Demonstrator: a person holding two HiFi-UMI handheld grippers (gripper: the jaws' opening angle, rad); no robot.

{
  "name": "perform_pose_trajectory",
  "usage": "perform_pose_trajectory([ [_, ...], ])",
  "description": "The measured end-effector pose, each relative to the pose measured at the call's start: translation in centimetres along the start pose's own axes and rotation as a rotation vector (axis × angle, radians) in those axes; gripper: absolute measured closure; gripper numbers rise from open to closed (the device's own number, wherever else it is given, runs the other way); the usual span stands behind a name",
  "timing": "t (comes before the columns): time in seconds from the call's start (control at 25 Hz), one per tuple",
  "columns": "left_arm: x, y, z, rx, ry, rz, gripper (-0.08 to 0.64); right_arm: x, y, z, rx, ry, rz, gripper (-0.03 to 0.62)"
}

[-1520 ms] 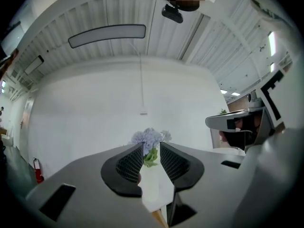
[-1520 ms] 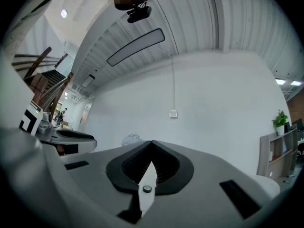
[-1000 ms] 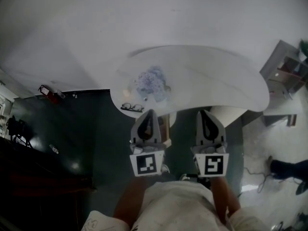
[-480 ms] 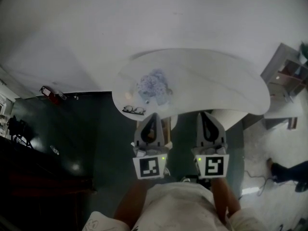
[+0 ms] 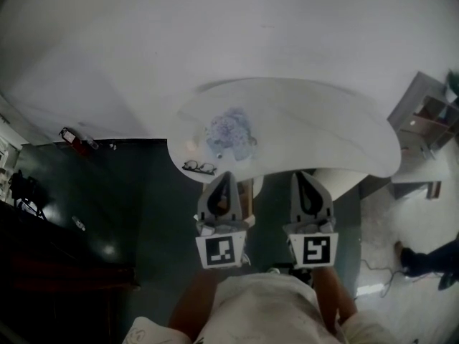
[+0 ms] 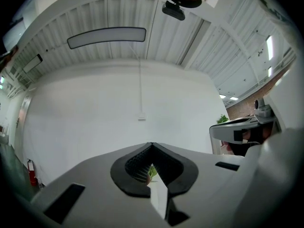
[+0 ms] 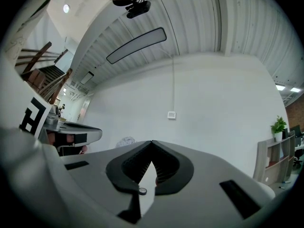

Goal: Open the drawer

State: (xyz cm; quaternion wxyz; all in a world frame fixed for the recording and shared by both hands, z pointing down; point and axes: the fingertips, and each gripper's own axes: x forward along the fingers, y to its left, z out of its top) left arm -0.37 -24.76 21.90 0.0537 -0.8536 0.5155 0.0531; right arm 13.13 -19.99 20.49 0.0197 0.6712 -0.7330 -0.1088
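Observation:
The white curved table [image 5: 323, 131] stands against the wall in the head view. Under its near edge, between my grippers, a small brownish panel [image 5: 247, 187] shows; I cannot tell whether it is the drawer. My left gripper [image 5: 221, 177] and right gripper [image 5: 305, 175] hang side by side just short of that edge, both pointing at the table. In the left gripper view the left gripper [image 6: 152, 145] has its jaws closed tip to tip with nothing between them. The right gripper [image 7: 152, 143] is shut and empty in the same way.
On the table's left part lie a pair of glasses [image 5: 199, 168] and a bluish crumpled bundle [image 5: 229, 129]. A shelf unit [image 5: 424, 117] stands at the right. A fire extinguisher [image 5: 72, 135] lies on the dark floor at the left. A person's shoes [image 5: 423, 260] are at the right.
Both grippers have kept their place side by side. The head view has tipped a little, so the table sits lower in the picture. The shoes at the right have shifted.

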Motion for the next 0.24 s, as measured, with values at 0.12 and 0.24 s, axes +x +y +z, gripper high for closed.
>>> perform_pose_trajectory([
  [0.12, -0.08, 0.03, -0.14, -0.008, -0.001, 0.003, 0.558, 0.01, -0.10, -0.02, -0.015, 0.001, 0.006, 0.588],
  [0.24, -0.13, 0.17, -0.29, -0.016, 0.000, 0.010, 0.557, 0.17, -0.05, 0.07, -0.013, -0.003, 0.008, 0.588],
])
